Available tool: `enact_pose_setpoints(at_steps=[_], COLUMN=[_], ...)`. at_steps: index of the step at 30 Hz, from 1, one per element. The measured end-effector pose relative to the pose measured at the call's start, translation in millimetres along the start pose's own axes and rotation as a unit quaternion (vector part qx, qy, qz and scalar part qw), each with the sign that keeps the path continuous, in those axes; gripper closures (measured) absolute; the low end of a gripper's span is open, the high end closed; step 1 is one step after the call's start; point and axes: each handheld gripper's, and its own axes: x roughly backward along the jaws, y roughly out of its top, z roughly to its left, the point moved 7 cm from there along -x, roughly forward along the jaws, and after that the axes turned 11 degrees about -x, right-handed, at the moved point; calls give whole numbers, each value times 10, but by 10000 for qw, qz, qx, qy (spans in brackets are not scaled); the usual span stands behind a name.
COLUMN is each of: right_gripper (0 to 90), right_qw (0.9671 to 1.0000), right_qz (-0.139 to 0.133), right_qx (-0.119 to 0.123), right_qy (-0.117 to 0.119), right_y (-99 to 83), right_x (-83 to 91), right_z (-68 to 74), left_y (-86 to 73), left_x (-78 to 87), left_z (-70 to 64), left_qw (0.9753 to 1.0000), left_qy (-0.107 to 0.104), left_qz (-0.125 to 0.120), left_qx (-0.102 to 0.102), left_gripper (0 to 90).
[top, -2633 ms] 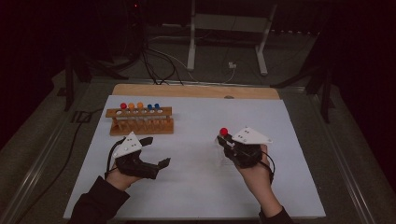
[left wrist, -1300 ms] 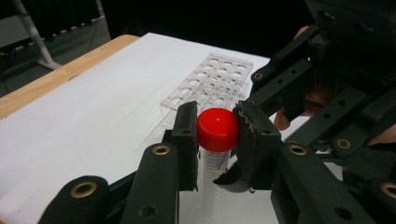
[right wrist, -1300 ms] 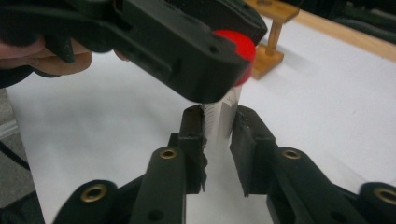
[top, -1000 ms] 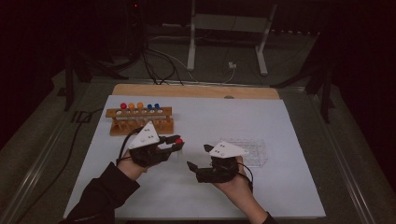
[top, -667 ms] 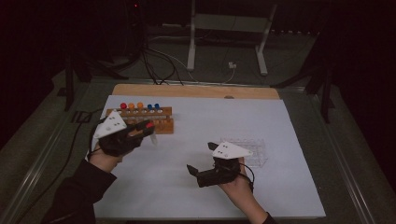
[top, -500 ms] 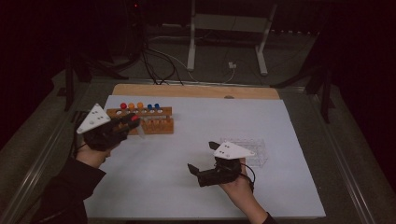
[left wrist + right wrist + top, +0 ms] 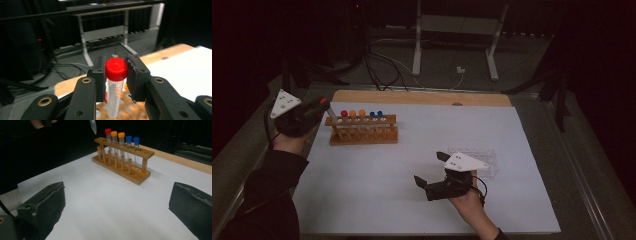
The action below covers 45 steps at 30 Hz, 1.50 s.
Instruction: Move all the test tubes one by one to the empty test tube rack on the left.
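The left claw [image 7: 318,107] has swung away from the middle of the tabletop [image 7: 512,145] and now hangs at the far left, just off the left end of the wooden rack [image 7: 363,131]. It is clamped on a red-capped tube [image 7: 115,86], which a second ago was down between the two hands; the handover looks finished, and the tube seems bound for the rack's open hole at the left end, beside the five tubes already standing there. Lowering it in is not yet done.

The right claw [image 7: 430,169] has stayed where it was, resting near the person on the right side, its jaws spread wide with nothing between them. Just behind it lies a clear plastic tray [image 7: 484,160].

The left gripper view shows the grip plainly: both pads squeeze the red cap, the tube hanging straight down below them. From above that is just a red dot. The right gripper view catches the rack [image 7: 123,157] side-on with its red, orange and blue caps, and the tube's pointed tip [image 7: 93,126] hovering above the rack's left end, apart from it.
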Motion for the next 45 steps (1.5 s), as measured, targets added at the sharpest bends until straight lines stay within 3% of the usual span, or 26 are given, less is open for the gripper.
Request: enact_pose_setpoints(at_steps=[3, 6, 11, 12, 17, 21, 26, 33, 45], right_gripper=[2, 2, 2, 2, 2, 2, 2, 2, 2], right_qw=[10000, 10000, 10000, 10000, 10000, 10000, 10000, 10000, 9999], right_qz=[-17, -8, -3, 3, 4, 27, 24, -13, 15], right_qx=[-7, -27, -33, -28, -27, -11, -10, -53, -102], right_qy=[18, 20, 30, 20, 33, 42, 50, 39, 53], right_y=[1, -6, -12, -12, -9, -14, -14, -5, -12], right_x=[5, 4, 6, 6, 13, 10, 10, 19, 14], right_z=[-5, -9, -23, -25, -23, -27, -22, -37, -48], left_y=[-76, -150, -286, -307, -477, -587, -691, -779, -812], left_x=[-102, -195, -323, -339, -437, -503, -595, -657, -688], left_z=[115, 170, 183, 179, 146, 82, -16, -70, -89], left_qw=[9991, 9975, 9967, 9962, 9964, 9960, 9957, 9943, 9917], left_qy=[91, 163, 334, 293, 421, 355, 355, 381, 405], left_qz=[-7, -51, -12, -54, 284, 436, 679, 938, 1164], left_qx=[405, 682, 737, 822, 685, 689, 516, 333, 374], left_gripper=[717, 717, 717, 717, 717, 717, 716, 716, 713])
